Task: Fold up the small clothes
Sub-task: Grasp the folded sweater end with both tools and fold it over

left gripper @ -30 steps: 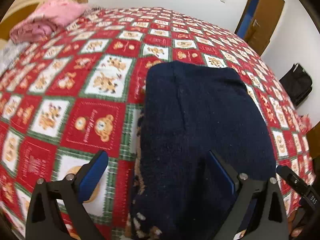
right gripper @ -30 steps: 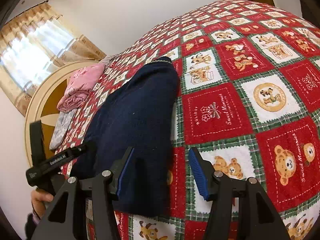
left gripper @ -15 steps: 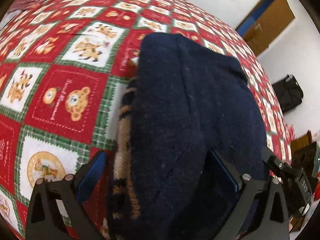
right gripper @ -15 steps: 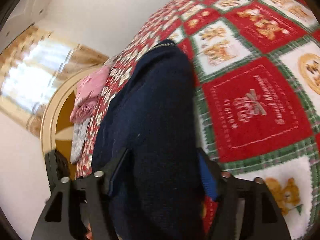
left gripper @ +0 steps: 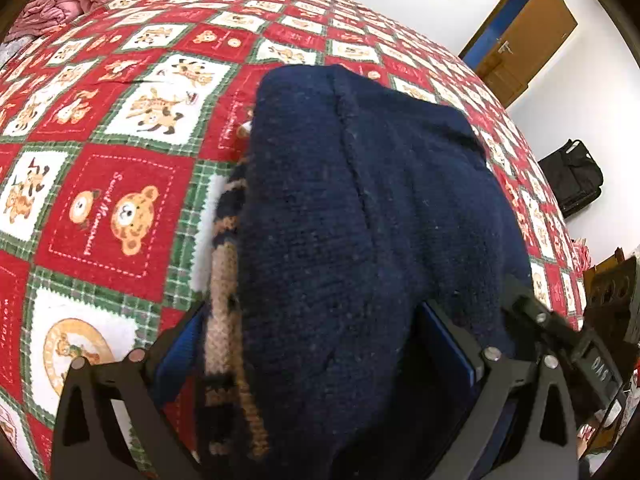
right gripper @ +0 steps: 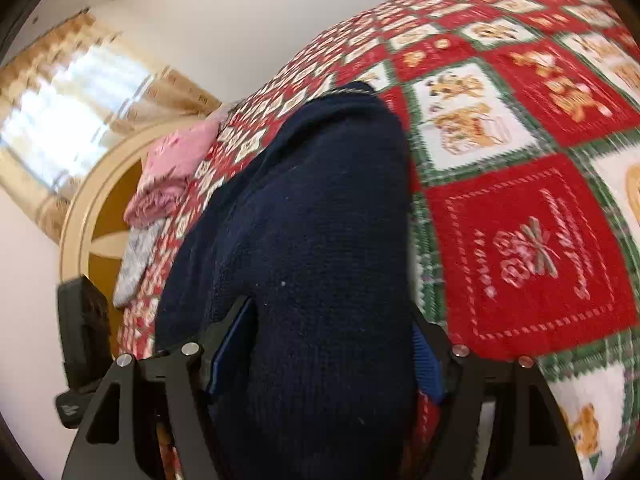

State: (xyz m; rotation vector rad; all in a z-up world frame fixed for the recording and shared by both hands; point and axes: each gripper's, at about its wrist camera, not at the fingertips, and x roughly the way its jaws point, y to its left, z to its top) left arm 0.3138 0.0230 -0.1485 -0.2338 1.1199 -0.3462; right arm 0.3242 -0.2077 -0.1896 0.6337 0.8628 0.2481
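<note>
A folded navy knit sweater (left gripper: 360,160) lies on the bed, with a tan-and-navy patterned edge (left gripper: 224,300) showing along its left side. My left gripper (left gripper: 312,320) stands wide, and the sweater's near end bulges up between its blue pads (left gripper: 176,344). In the right wrist view the sweater (right gripper: 320,200) fills the gap of my right gripper (right gripper: 328,328). Its jaws are opening, and its pads sit at either side of the fabric without squeezing it. The near hem is hidden under both grippers.
A red, white and green bear-print blanket (left gripper: 100,208) covers the bed. Folded pink clothes (right gripper: 176,160) and a grey garment (right gripper: 136,264) lie by the round headboard (right gripper: 92,216). A brown door (left gripper: 524,32) and a black bag (left gripper: 572,176) stand beyond the bed.
Both grippers have closed in on the sweater's near end. The right one slid left off the blanket until the sweater sat between its fingers, and its jaws widened.
</note>
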